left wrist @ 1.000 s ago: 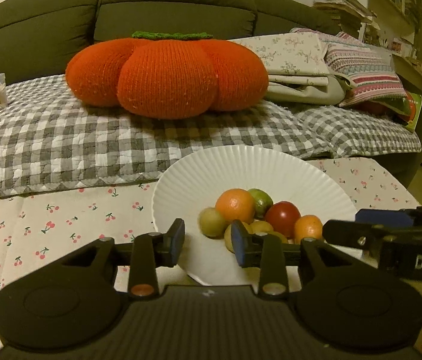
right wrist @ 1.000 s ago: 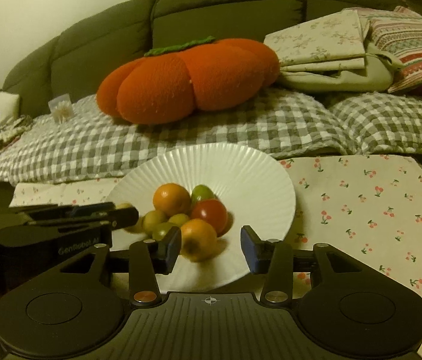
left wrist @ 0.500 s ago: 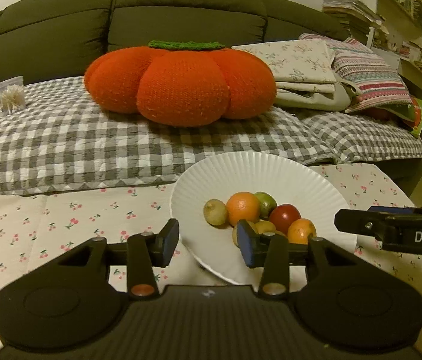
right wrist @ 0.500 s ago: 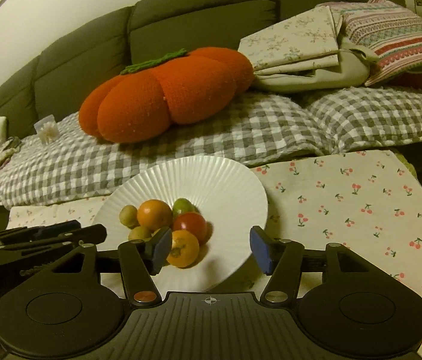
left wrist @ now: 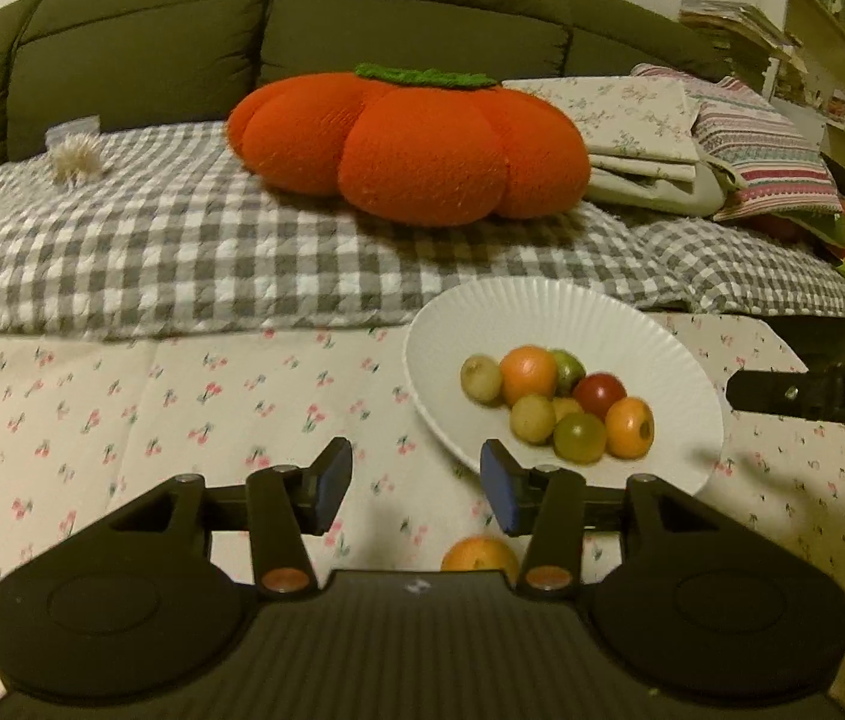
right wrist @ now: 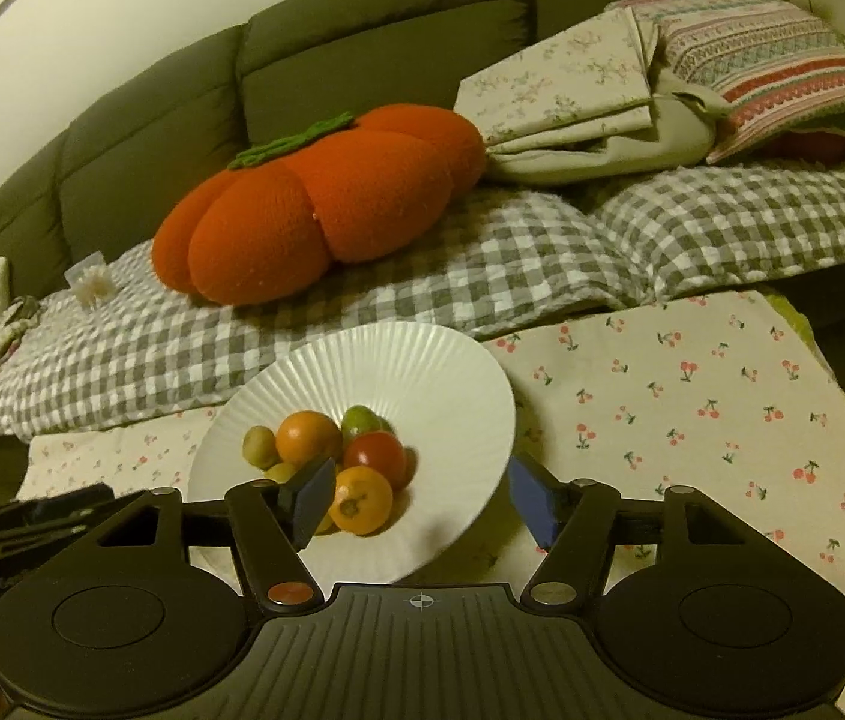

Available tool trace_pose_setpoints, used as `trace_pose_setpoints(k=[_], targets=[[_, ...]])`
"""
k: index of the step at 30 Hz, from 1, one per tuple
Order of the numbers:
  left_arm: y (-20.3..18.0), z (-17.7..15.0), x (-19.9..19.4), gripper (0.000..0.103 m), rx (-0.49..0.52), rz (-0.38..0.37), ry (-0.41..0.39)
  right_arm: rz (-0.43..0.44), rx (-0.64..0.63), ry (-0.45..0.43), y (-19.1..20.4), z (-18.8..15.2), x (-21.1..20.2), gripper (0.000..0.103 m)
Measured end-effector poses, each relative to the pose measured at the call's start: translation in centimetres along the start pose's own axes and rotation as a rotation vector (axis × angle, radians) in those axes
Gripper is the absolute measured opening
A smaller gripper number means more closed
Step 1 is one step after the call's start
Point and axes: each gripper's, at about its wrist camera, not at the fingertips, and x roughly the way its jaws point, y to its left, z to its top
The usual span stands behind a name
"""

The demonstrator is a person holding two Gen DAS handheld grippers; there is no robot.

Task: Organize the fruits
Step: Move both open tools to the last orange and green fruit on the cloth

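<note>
Now both the left hand-held gripper (left wrist: 416,495) and right hand-held gripper (right wrist: 419,501) have just spread apart, empty, farther from the plate (left wrist: 650,324).

Dark green sofa (left wrist: 278,18), bookshelf (left wrist: 842,30), dim warm light.

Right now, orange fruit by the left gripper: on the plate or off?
Off. The orange fruit lies on the cherry-print cloth, outside the white plate.

A table covered by a cherry-print cloth (left wrist: 182,396) is seen in front of the sofa. A white ribbed plate (left wrist: 542,312) is set on it, and one orange fruit (left wrist: 479,553) lies on the cloth beside the plate.
</note>
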Motion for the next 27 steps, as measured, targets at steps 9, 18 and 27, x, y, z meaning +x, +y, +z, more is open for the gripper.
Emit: trace_pose_setpoints(k=[9,18,27], targets=[[1.1,-2.2,-1.6,0.058,-0.082,-0.003,0.061,0.063,-0.057,0.042,1.7,-1.5,-2.0,0.078],[0.1,-3.0,-1.0,0.085,-0.11,-0.022,0.079,0.105,-0.261,0.087,4.3,-4.1,-4.1,0.088],[-0.3,-3.4,1.5,0.082,-0.154,-0.036,0.087,0.099,-0.412,0.165,6.0,-6.0,-2.9,0.088]])
